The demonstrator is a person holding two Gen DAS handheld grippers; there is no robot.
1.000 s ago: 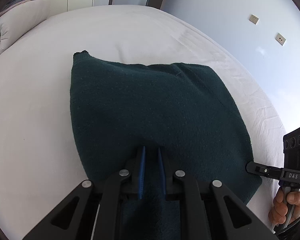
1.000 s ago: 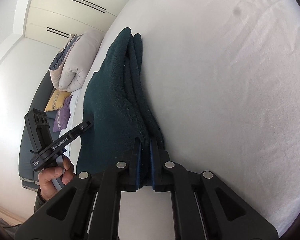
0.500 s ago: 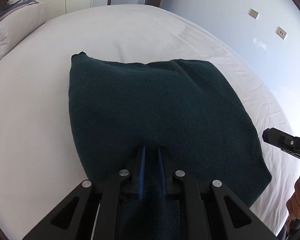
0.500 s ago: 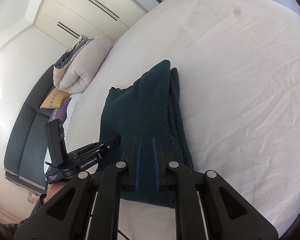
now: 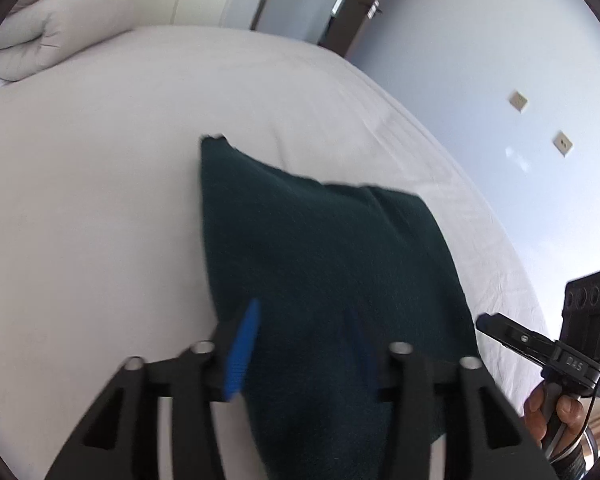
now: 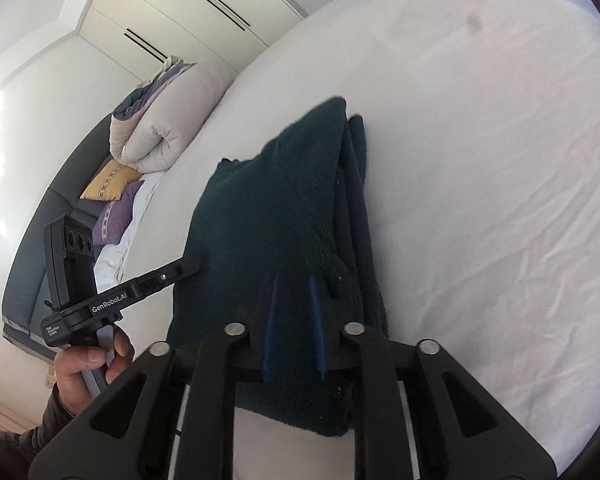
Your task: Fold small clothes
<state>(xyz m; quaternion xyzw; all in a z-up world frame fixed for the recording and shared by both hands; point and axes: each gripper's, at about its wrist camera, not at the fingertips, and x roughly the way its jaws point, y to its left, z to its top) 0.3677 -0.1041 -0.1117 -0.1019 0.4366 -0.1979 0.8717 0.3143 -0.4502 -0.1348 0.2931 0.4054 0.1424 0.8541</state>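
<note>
A dark green folded garment (image 5: 324, 264) lies flat on the white bed sheet (image 5: 100, 220). My left gripper (image 5: 300, 340) hovers over its near edge with its jaws opening wide; the blue pads (image 5: 242, 352) touch no cloth. In the right wrist view the same garment (image 6: 276, 208) shows its stacked folds along the right side. My right gripper (image 6: 294, 320) stands over its near end, jaws opening, with a narrow gap between the pads and nothing pinched. Each hand-held gripper shows in the other's view: right gripper (image 5: 540, 348), left gripper (image 6: 140, 284).
A rolled beige duvet (image 6: 168, 120) lies at the head of the bed, with yellow and purple cushions (image 6: 112, 192) beside it on a grey sofa. White wardrobes stand behind. A blue wall with sockets (image 5: 560, 142) runs along the bed's right edge.
Both grippers have let go of the garment, which now lies flat. The left jaws sprang wide as that hand drew back and up. The right jaws have parted slightly.
</note>
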